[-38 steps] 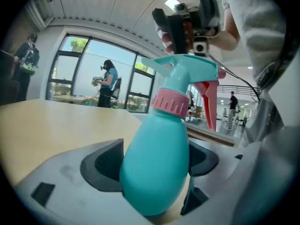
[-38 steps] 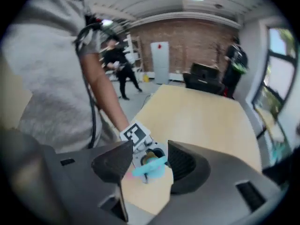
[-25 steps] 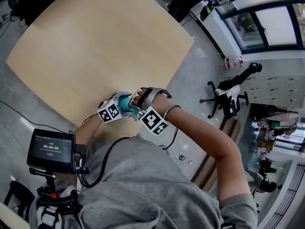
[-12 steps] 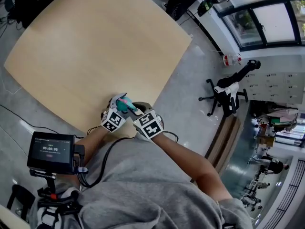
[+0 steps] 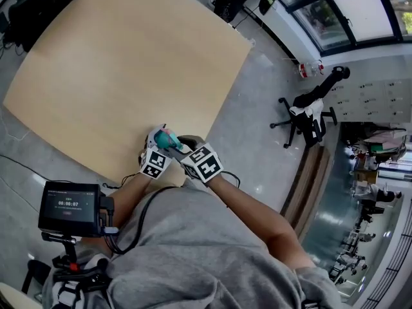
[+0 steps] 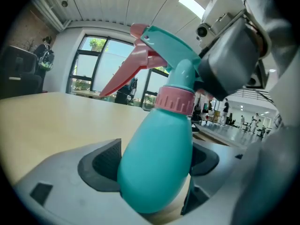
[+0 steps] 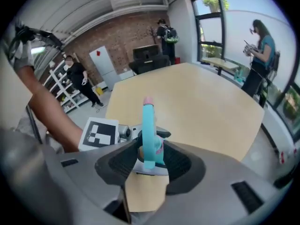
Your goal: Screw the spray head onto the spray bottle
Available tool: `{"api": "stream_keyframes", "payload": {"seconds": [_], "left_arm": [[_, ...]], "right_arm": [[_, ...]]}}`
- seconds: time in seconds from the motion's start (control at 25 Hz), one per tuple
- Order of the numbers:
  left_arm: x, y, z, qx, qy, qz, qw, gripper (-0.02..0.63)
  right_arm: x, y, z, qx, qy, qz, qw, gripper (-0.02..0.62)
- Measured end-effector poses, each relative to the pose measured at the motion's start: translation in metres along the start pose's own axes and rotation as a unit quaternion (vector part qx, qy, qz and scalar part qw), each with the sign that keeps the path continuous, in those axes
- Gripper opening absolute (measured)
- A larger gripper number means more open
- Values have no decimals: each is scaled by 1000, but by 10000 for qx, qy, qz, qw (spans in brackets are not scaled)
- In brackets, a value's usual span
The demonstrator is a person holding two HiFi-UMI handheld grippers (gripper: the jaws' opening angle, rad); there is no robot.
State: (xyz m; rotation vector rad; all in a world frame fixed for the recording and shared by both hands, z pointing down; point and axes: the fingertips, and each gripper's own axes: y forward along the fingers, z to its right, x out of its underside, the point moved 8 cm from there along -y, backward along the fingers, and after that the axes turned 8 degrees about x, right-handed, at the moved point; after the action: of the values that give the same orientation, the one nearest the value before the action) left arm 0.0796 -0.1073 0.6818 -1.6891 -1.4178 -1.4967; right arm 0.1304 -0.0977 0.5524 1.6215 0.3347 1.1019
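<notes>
A teal spray bottle point(image 5: 165, 138) with a pink collar point(image 6: 175, 100) and pink trigger stands tilted over the near edge of the wooden table point(image 5: 129, 63). My left gripper point(image 6: 154, 168) is shut on the bottle's body point(image 6: 157, 158), with a dark pad on each side. The teal spray head point(image 7: 148, 130) sits on the neck, between the pads of my right gripper point(image 7: 150, 161). Those jaws are opening, with thin gaps beside the head. In the head view the right gripper point(image 5: 177, 147) comes in beside the left gripper point(image 5: 159, 145).
A small screen on a mount point(image 5: 67, 208) sits at my lower left. An office chair point(image 5: 302, 118) stands on the grey floor to the right of the table. People stand by the far wall point(image 7: 77, 78) and the windows point(image 7: 260, 55).
My right forearm has swung in from the right and now lies close to my body, turning the right gripper round the spray head. The bottle and left gripper have barely moved.
</notes>
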Motion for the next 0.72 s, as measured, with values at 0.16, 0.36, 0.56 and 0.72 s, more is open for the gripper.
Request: {"api": "stream_keyframes", "payload": {"seconds": [0.16, 0.36, 0.56, 0.72], "left_arm": [[-8, 2, -5, 1106, 428, -121, 9929, 371], [-8, 2, -11, 2274, 696, -505, 9700, 374], [-9, 5, -13, 2588, 765, -666, 9606, 376], [-9, 8, -14, 2521, 743, -636, 9628, 377]], "right_arm": [[-20, -42, 4, 20, -2577, 314, 9657, 166], [-25, -61, -17, -72, -7021, 113, 7120, 166], [-12, -24, -26, -615, -8371, -276, 5429, 166], [-11, 3, -20, -798, -8229, -588, 5595, 154]]}}
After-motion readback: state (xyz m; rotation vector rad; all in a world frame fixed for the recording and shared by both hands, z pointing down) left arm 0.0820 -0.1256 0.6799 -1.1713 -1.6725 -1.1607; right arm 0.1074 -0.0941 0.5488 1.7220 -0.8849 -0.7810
